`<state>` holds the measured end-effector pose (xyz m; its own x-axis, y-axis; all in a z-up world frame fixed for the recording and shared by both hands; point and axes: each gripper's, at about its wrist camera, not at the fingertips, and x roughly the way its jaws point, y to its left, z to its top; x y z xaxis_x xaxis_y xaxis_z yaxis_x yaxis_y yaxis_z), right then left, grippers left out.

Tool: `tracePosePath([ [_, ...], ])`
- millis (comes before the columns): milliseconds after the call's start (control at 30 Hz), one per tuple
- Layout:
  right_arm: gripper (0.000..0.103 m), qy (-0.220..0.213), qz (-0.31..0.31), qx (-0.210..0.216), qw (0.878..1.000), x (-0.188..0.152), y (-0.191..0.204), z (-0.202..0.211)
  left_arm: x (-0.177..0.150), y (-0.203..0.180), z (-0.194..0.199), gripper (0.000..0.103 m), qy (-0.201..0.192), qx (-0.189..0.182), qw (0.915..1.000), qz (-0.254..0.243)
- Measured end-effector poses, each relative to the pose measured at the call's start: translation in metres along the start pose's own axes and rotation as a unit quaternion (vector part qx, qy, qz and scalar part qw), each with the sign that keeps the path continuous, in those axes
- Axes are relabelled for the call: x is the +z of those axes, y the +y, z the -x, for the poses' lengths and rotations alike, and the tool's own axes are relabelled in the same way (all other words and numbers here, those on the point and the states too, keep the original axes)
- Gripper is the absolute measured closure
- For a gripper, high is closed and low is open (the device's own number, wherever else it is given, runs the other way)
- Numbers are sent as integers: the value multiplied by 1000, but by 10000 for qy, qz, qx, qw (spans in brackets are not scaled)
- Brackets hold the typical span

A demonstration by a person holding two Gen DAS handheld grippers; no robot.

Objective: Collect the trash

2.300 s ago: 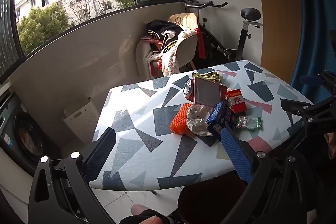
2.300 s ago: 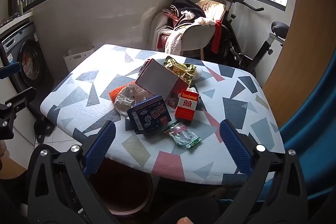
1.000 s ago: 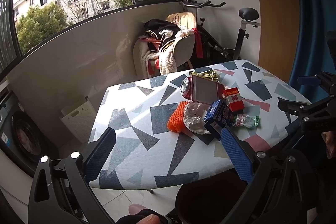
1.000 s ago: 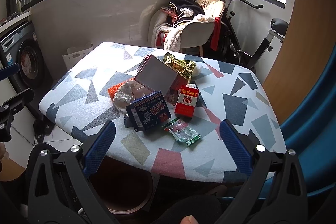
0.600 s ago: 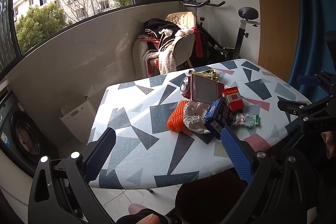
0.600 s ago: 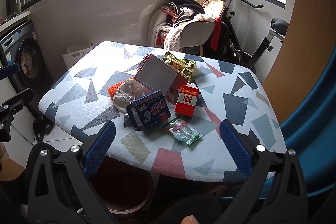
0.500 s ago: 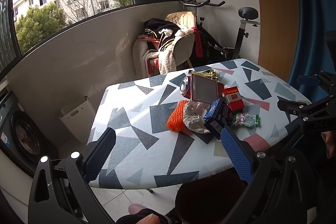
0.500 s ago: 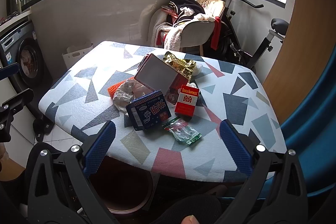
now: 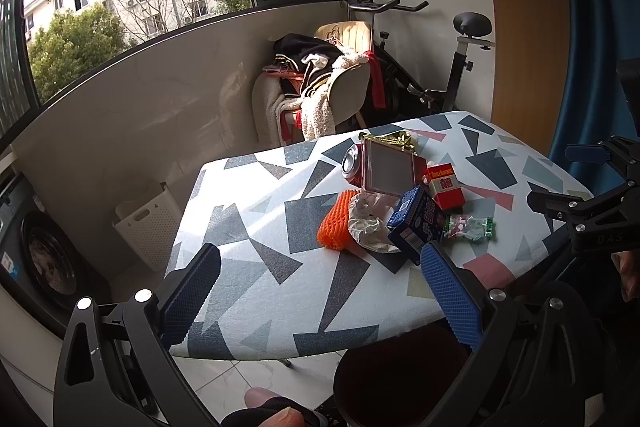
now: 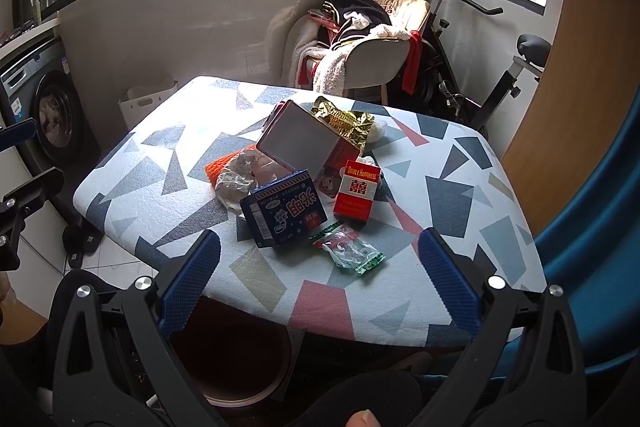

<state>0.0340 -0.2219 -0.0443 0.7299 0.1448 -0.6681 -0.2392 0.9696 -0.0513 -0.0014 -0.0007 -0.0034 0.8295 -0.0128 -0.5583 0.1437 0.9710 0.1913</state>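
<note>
Right wrist: chair (image 10: pixel 376 63) and exercise bike (image 10: pixel 472 67) beyond table (image 10: pixel 460 219).

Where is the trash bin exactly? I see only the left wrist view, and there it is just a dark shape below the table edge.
Observer: The right wrist view shows the bin on the floor, partly under the near edge of the table, with its mouth open upward.
Operator: Is the right gripper ready to pick?
Observer: Yes. The right gripper has its fingers wide apart and holds nothing.
Operator: Which piece lies closest to it?
Observer: The green candy wrapper. It lies flat, nearer the table's near edge than the red box.
</note>
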Motion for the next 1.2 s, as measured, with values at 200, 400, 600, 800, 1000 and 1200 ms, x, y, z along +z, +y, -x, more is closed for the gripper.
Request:
tracePosePath([
  [200, 6, 6, 5, 1, 10000, -1, 0, -1, 0, 0, 0, 5, 2, 1, 10000, 3],
  [400, 6, 8, 5, -4, 10000, -1, 0, -1, 0, 0, 0, 5, 4, -2, 10000, -3],
  [600, 6, 22, 5, 3, 10000, -2, -1, -2, 0, 0, 0, 5, 9, 4, 10000, 2],
  [800, 6, 80, -49, 82, 9999, -12, -2, -10, -8, 1, -8, 5, 61, 20, 10000, 51],
  [1000, 5, 156, -60, 437, 9989, -22, -3, -25, -26, -5, -23, 5, -257, -77, 9994, -201],
  [1200, 5, 373, -6, 613, 9974, -34, -2, -47, -35, 0, -47, 5, -22, -169, 9998, -75],
])
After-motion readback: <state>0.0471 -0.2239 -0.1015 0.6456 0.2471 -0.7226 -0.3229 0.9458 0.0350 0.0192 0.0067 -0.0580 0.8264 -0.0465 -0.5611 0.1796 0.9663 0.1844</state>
